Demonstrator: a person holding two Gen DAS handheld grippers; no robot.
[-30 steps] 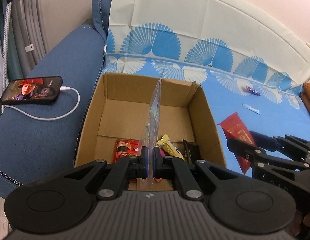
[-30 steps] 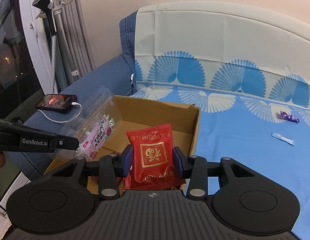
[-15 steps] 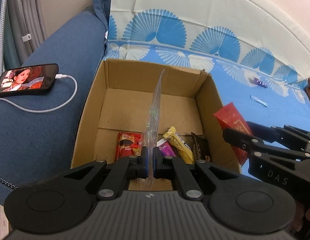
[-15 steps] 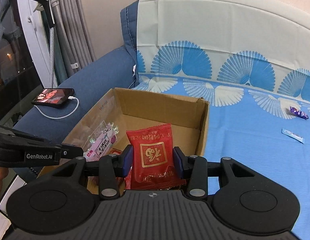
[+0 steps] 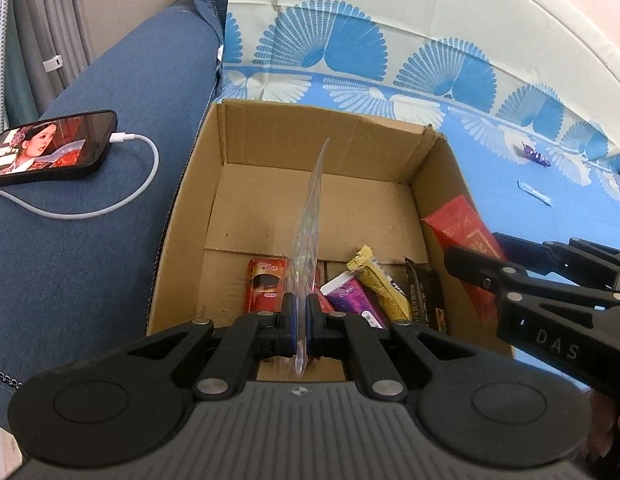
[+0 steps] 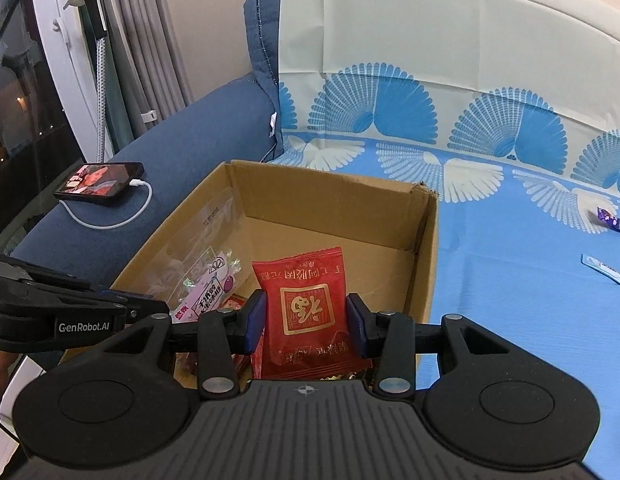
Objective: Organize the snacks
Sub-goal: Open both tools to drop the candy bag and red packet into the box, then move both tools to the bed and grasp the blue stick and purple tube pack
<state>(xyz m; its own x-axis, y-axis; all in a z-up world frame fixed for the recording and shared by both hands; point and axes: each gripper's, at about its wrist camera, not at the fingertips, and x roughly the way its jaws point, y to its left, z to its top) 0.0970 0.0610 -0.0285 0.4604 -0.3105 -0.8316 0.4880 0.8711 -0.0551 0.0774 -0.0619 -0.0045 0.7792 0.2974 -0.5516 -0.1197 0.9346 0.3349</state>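
Observation:
An open cardboard box (image 5: 189,208) (image 6: 424,264) sits on the blue sofa cover. Over its near part my left gripper (image 5: 298,312) is shut on a clear plastic candy bag (image 5: 310,232) (image 6: 197,276), seen edge-on in the left wrist view. My right gripper (image 6: 305,320) is shut on a red snack packet (image 6: 305,308) (image 5: 460,228) above the box's right wall. On the box floor lie a red wrapper (image 5: 265,284), a purple pack (image 5: 350,292), a yellow bar (image 5: 380,280) and a dark packet (image 5: 424,296).
A phone (image 5: 49,148) (image 6: 101,178) with a white charging cable (image 5: 121,204) lies on the sofa arm, left of the box. Two small wrapped items, purple (image 5: 534,155) (image 6: 612,220) and pale blue (image 5: 534,192) (image 6: 602,268), lie on the blue cover to the right.
Both grippers have come closer to the box and lower, still holding their packets. More of the snacks on the box floor now shows.

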